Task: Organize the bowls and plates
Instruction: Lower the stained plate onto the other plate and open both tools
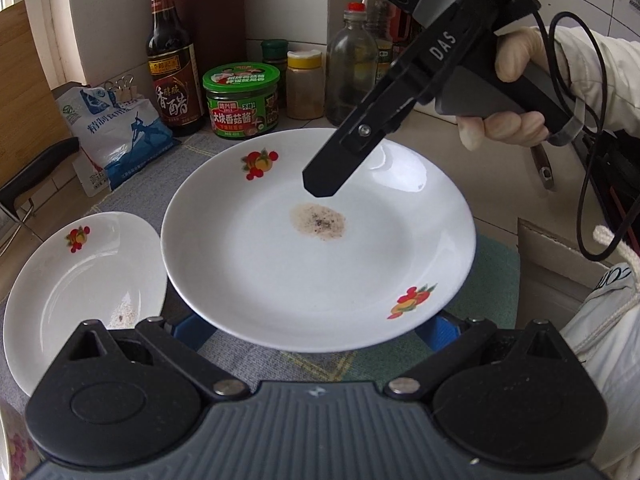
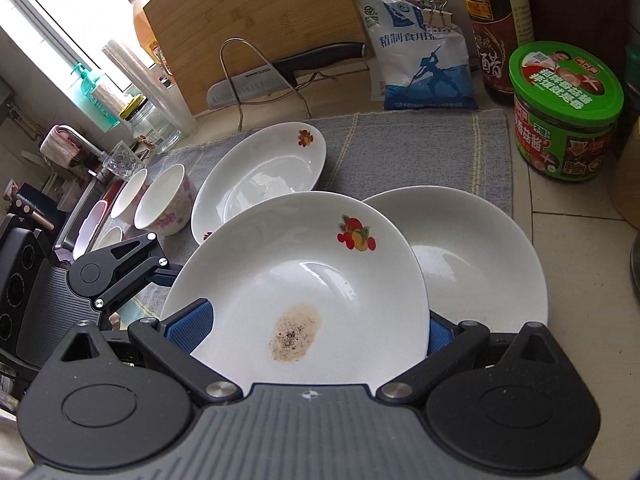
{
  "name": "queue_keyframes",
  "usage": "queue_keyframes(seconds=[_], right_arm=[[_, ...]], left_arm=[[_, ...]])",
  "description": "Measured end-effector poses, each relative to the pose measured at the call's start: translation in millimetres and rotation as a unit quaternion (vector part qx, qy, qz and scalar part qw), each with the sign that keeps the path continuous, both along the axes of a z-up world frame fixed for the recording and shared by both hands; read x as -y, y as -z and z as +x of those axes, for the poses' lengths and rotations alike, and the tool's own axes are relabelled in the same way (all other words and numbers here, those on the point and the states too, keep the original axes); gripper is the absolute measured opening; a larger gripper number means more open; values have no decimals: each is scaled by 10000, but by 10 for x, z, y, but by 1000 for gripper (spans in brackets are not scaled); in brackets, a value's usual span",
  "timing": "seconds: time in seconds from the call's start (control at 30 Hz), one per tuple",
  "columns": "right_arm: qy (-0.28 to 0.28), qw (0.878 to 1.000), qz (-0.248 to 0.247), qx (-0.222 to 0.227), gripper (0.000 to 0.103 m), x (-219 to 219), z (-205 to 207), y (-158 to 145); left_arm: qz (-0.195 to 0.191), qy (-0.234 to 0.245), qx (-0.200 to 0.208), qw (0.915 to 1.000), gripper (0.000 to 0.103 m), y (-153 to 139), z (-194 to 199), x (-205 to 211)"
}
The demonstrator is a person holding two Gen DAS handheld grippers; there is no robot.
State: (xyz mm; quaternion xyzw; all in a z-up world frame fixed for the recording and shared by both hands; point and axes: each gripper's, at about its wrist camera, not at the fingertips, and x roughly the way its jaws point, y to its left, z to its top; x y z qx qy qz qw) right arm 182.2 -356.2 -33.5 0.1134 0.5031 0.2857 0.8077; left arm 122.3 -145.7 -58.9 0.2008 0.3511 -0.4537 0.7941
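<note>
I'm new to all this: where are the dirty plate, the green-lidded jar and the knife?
dirty plate (image 1: pixel 320 240): left wrist view, its white middle.
green-lidded jar (image 2: pixel 568 84): right wrist view, its lid.
knife (image 2: pixel 320 58): right wrist view, its black handle.

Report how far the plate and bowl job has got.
Done: no finished stack shows. In hand: the stained plate sits between the left tongs and the right tongs, overlapping a plain plate; whether either grips it is unclear. Left: another fruit-print plate lies apart on the grey mat, and two bowls stand side by side, unstacked.
</note>
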Motion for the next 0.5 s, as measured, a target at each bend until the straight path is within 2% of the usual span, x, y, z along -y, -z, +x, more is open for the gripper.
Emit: queue_keyframes(seconds=[0.5], right_arm=[[204, 9997, 53, -92, 103, 266, 118, 188]], left_arm=[[118, 93, -111, 9998, 102, 74, 207, 224]])
